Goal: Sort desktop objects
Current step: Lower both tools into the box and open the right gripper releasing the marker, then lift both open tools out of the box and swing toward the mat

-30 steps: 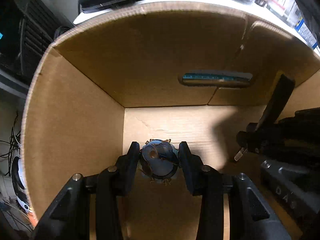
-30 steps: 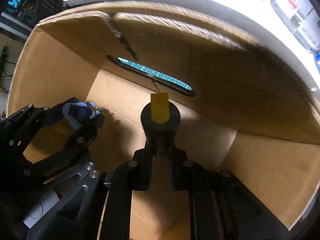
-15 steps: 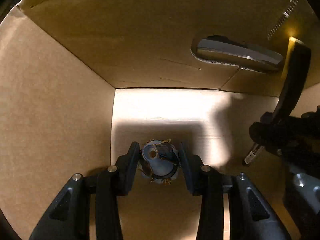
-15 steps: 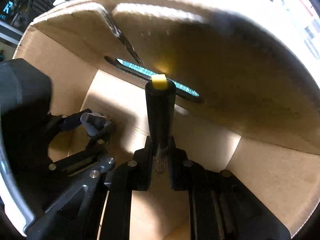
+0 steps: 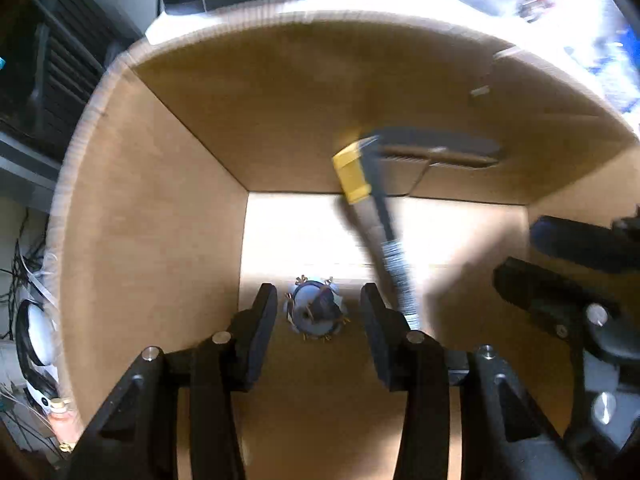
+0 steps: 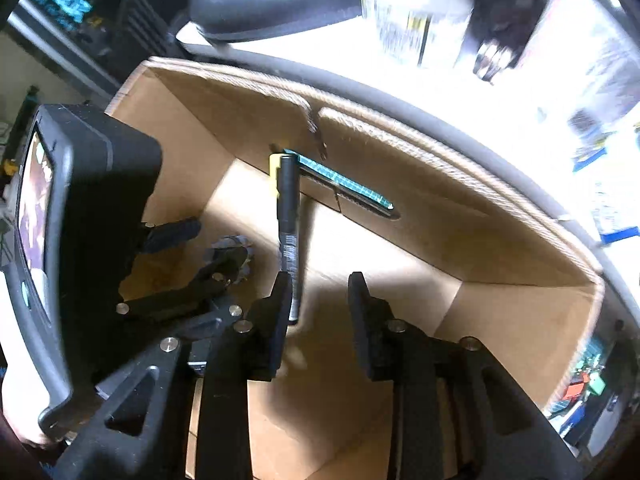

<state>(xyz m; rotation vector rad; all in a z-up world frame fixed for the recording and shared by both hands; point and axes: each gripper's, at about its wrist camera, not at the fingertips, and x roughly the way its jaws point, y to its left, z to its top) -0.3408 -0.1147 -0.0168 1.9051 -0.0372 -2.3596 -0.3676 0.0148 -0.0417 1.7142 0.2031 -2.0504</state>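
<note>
Left gripper (image 5: 318,312): jaws spread wide, holding nothing. Half a second ago they were clamped on the small blue object (image 5: 314,312); it now lies loose between the fingertips on the floor of the cardboard box (image 5: 152,240).
Right gripper (image 6: 318,300): also wide open and empty. It pinched the black marker (image 6: 289,236) a moment ago.
Marker: blurred in the left view, leaning against the right gripper's left finger, yellow end (image 5: 352,174) pointing away toward the far wall; probably caught mid-fall.
Box: both grippers sit inside it; the handle slot (image 6: 344,184) is ahead of them.
Desk (image 6: 320,52): beyond the far wall, carrying blurred bottles and packets.
Meaning: both things have just been let go into the box, so this pair looks sorted; whatever is on the desk may remain.
</note>
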